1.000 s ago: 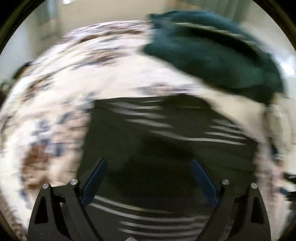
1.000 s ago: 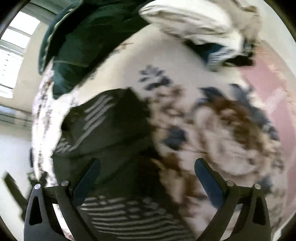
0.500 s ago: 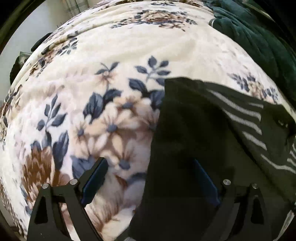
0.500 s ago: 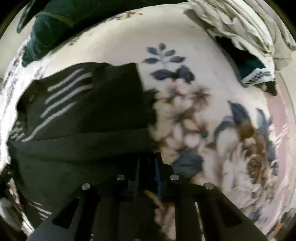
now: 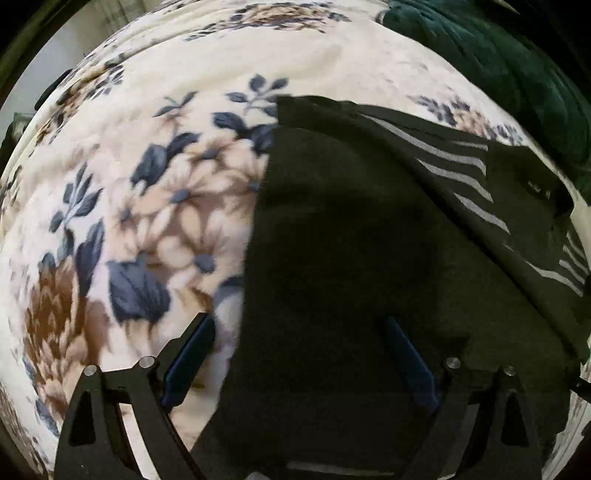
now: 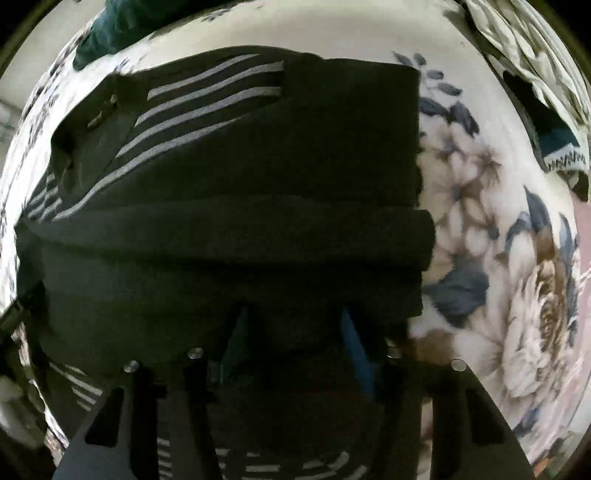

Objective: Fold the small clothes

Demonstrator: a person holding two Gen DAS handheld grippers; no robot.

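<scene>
A black garment with grey stripes (image 5: 362,229) lies on a floral blanket (image 5: 177,206). Its plain lower part is folded up over the striped part (image 6: 207,99) as a thick band (image 6: 229,243). My left gripper (image 5: 295,325) points down, open wide astride the garment's left edge: the left finger (image 5: 192,347) is over the blanket and the right finger (image 5: 406,354) over black cloth. My right gripper (image 6: 291,317) hangs straight down over the folded band near its right edge. Its jaws are opening, with dark cloth below and between them, and the pads stand apart.
A dark green cloth (image 5: 517,74) is heaped at the blanket's far side, also seen in the right wrist view as green cloth (image 6: 110,29). A pile of beige laundry (image 6: 535,55) with a teal piece (image 6: 557,144) lies right of the garment. A pink surface (image 6: 581,295) borders the blanket.
The right gripper went from wide open to shut on the garment's fold, then parted again and shifted further over the cloth. The left gripper sank and moved to the garment's left edge, staying open.
</scene>
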